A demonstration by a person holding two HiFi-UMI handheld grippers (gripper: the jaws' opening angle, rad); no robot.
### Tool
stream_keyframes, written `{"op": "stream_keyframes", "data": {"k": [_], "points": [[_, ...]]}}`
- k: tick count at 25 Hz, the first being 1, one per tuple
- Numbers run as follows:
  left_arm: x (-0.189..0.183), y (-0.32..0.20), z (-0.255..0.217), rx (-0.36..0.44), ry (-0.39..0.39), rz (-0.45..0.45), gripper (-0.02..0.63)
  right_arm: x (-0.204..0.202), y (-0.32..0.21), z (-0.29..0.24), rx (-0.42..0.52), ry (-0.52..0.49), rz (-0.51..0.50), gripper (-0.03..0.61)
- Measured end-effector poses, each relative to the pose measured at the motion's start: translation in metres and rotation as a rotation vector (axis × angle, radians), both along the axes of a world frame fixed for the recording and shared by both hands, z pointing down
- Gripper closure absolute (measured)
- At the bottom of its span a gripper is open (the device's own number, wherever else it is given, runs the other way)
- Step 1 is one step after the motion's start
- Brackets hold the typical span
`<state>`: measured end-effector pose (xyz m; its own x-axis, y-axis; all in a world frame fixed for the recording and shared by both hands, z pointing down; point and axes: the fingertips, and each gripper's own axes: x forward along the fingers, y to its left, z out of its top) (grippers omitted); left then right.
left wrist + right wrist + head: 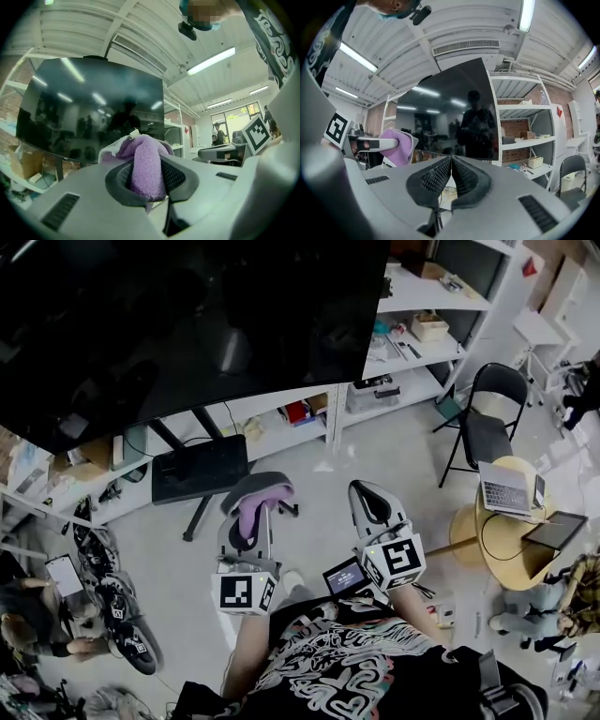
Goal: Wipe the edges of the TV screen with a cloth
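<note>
A large dark TV screen point(178, 324) fills the top left of the head view, and its lower edge point(187, 409) runs above both grippers. My left gripper point(251, 491) is shut on a purple cloth point(251, 504), which bulges between its pads point(146, 168). The TV point(93, 117) stands ahead of it, apart from the cloth. My right gripper point(370, 502) is shut with nothing in it, its pads point(451, 176) pressed together. The right gripper view shows the TV point(450, 117) ahead and the cloth point(398, 145) at the left.
Black stand legs and a dark base point(199, 468) sit under the screen. White shelving point(412, 343) holds boxes at the right. A black folding chair point(487, 423) and a round table with laptops point(511, 521) stand at the right. A person with a phone point(37, 601) sits at the left.
</note>
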<state>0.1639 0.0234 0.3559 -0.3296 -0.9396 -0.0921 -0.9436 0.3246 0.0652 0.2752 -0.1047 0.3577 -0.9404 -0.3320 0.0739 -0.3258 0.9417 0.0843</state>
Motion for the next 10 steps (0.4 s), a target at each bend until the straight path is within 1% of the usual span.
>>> {"op": "stream_keyframes", "data": {"k": [10], "points": [[0.014,-0.012,-0.005,-0.002,-0.009,0.008,0.551,0.007,-0.007,0.0,-0.014,0.005,-0.023,0.546]]}}
